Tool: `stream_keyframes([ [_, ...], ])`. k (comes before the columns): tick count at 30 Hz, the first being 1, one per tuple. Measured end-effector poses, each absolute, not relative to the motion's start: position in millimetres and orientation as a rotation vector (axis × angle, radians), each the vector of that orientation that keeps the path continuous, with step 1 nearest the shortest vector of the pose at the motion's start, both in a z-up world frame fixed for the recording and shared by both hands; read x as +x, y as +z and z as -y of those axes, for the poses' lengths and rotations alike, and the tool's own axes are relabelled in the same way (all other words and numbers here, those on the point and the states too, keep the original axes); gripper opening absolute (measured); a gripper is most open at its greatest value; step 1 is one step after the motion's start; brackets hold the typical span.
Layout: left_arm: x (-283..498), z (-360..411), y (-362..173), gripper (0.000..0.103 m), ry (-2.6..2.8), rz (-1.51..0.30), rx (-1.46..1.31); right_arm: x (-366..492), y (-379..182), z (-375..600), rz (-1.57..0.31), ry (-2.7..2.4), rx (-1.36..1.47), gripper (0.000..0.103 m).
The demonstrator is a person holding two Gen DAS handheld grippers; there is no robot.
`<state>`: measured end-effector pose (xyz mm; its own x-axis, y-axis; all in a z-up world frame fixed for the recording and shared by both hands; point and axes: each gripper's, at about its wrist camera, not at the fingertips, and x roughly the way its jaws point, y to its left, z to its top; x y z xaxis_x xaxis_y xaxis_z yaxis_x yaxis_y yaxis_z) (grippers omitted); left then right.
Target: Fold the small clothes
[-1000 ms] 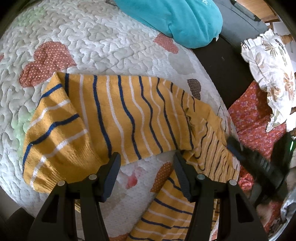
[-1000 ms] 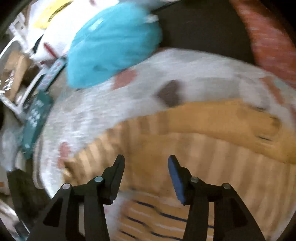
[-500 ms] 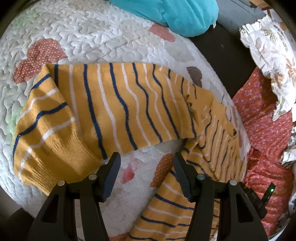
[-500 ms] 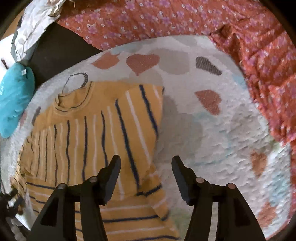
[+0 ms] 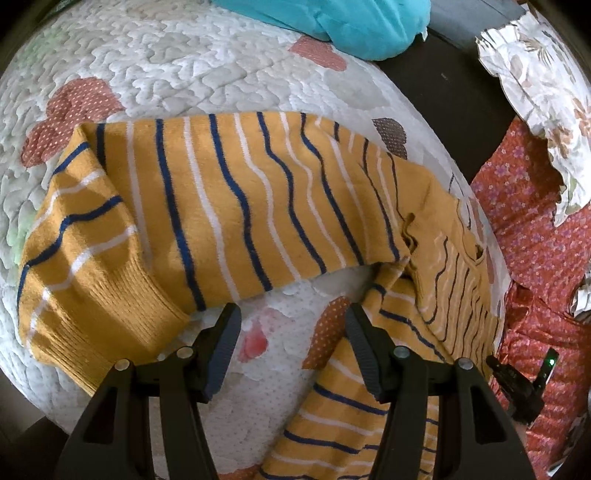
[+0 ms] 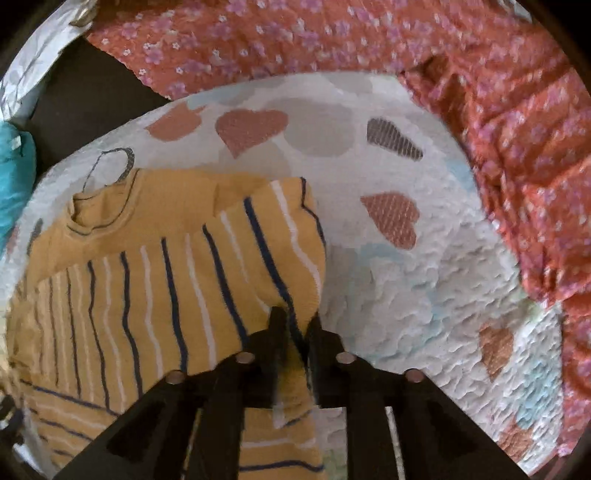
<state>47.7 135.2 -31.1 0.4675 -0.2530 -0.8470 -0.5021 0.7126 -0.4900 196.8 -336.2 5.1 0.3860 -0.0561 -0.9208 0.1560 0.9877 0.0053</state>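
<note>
Mustard knit w/ navy + white stripes: one sweater (image 5: 258,206), lying on the quilt (image 5: 192,62) of a bed, spread across its middle and reaching the quilt's near edge in the left wrist view.

Key relation: the folded sleeve edge sits right between the right tool (image 6: 295,325) jaws, which are closing; cloth is in the gap and the pads look pressed on it. From there the body runs away to the left in the right view, collar (image 6: 99,206) at far left, toward the quilt's far edge. Bare quilt lies to the right of that tool. So the right hand is the nearer one for this fold; my guess is the sleeve gets carried leftward over the body.

Left tool (image 5: 291,343): jaws apart, nothing between them, hovering over a bare patch of quilt. The cuffed sleeve (image 5: 88,280) lies just up and left of it, long axis running from near-left up toward the shoulder; body crosses above, hem side trails down to the right under the right finger.

Counts: 1 sweater, 2 tools, 1 quilt. Also 1 teal cushion (image 5: 332,22) at the quilt's far edge, 1 red floral cloth (image 6: 406,44) along the right edge, 1 white leaf-print cloth (image 5: 535,92) beyond it.

Risk, as I read it: thin pinch on a thick knit, could slip when lifted.
</note>
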Motion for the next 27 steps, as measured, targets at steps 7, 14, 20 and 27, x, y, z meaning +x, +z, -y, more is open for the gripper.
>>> stream_keyframes([
  [7,46.4,-138.7,-30.7,0.058,0.183,-1.095,-0.823,137.5,19.1,353.2,-1.105,-0.045,0.209,0.059],
  [14,34.8,-147.5,-23.4,0.058,0.225,-1.05,-0.813,118.7,-26.7,339.6,-1.212,-0.102,0.101,0.005],
  [20,10.6,-187.3,-12.1,0.058,0.353,-0.967,-0.872,117.8,-27.2,396.7,-1.217,-0.373,0.114,0.005],
  [27,-27.4,-238.6,-12.7,0.058,0.637,-0.965,-0.851,94.9,28.8,361.4,-1.114,-0.19,0.17,0.017],
])
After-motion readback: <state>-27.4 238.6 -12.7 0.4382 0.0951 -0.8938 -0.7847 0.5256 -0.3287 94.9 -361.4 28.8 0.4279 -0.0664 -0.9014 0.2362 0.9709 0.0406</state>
